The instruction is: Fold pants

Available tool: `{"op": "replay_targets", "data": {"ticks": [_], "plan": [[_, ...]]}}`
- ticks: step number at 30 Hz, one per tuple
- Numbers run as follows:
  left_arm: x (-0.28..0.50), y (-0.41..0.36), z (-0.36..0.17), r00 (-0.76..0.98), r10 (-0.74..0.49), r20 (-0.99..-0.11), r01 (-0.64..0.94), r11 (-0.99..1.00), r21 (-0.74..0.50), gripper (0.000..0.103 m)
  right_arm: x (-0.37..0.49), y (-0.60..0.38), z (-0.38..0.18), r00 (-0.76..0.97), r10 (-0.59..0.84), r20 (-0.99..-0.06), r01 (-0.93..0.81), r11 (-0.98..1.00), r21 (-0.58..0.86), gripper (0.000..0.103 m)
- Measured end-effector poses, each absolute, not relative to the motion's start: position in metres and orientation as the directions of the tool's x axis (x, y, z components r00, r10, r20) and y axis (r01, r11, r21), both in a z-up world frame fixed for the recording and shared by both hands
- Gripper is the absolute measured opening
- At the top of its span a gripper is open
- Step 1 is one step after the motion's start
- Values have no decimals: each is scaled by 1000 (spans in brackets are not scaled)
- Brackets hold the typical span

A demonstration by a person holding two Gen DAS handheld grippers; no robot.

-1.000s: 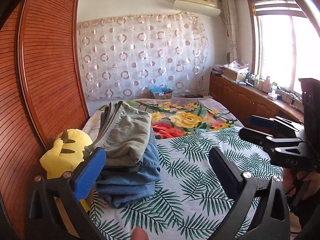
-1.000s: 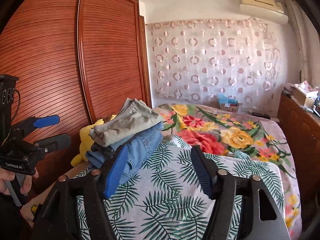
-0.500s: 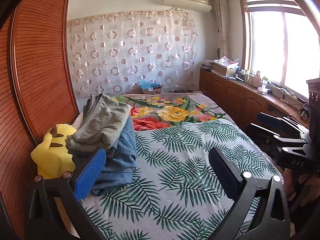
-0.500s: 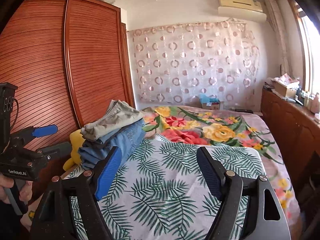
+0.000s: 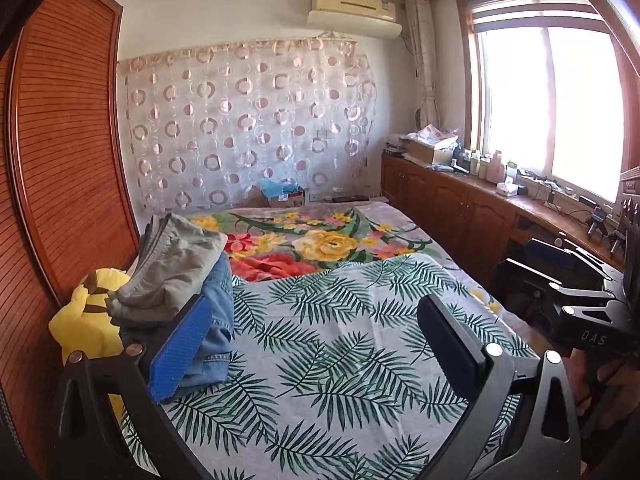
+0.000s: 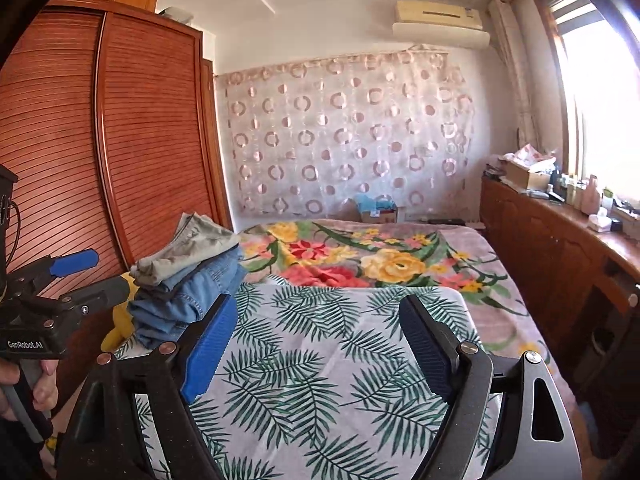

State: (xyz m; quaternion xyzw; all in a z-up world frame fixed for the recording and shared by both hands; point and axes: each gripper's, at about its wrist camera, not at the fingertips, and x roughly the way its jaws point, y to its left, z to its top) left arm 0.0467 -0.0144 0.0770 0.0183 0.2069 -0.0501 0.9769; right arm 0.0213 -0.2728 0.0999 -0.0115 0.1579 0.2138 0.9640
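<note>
Jaws of both grippers stand apart with nothing between them, the right gripper (image 6: 316,344) widening at this moment and the left gripper (image 5: 316,344) held wide over the leaf-print sheet (image 5: 340,360) on the bed. Folded pants (image 5: 176,268) sit stacked on jeans (image 5: 218,320) just beyond each gripper's left jaw.

Opening, empty right gripper (image 6: 316,344) above leaf-print sheet (image 6: 320,380), beside folded pants (image 6: 188,272)
</note>
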Motion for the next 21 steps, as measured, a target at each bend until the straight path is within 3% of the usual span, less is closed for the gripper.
{"op": "replay_targets", "data": {"ticks": [8,21], "plan": [[26,-14,91,931,-71,-358,81,997,16,103,-11,-268,99,882,384,-271,-386,921,50,84],[21,1,89,935,-32,-353,36,999,3,103,-12,-271,89,882,385,-270,-385,921,57,84]]}}
